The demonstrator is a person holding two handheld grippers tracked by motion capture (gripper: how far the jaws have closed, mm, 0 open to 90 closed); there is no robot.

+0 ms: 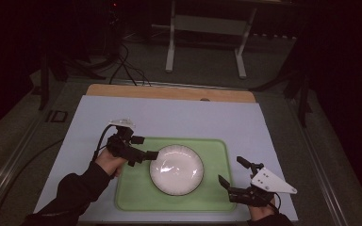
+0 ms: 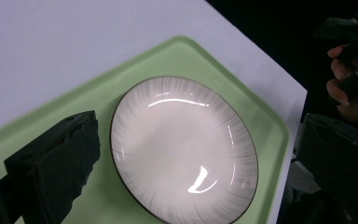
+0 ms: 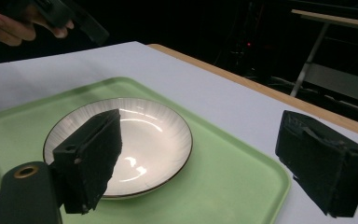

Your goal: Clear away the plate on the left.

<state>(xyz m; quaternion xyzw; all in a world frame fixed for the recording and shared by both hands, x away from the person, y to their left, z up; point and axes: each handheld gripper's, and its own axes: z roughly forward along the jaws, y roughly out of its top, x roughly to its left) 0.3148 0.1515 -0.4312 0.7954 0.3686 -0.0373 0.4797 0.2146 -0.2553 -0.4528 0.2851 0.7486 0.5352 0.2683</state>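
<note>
**Two open grippers flank a plate on a green tray**

The left gripper [image 1: 147, 156] hangs with jaws spread at the plate's left rim, holding nothing. The right gripper [image 1: 234, 172] sits near the tray's right edge, jaws parted and empty. Between them the white plate [image 1: 176, 169] rests on the green tray [image 1: 132, 193], which lies on the white table [image 1: 179, 117].

green tray [image 1: 134, 197] lies on white-topped table [image 1: 169, 117].
</note>
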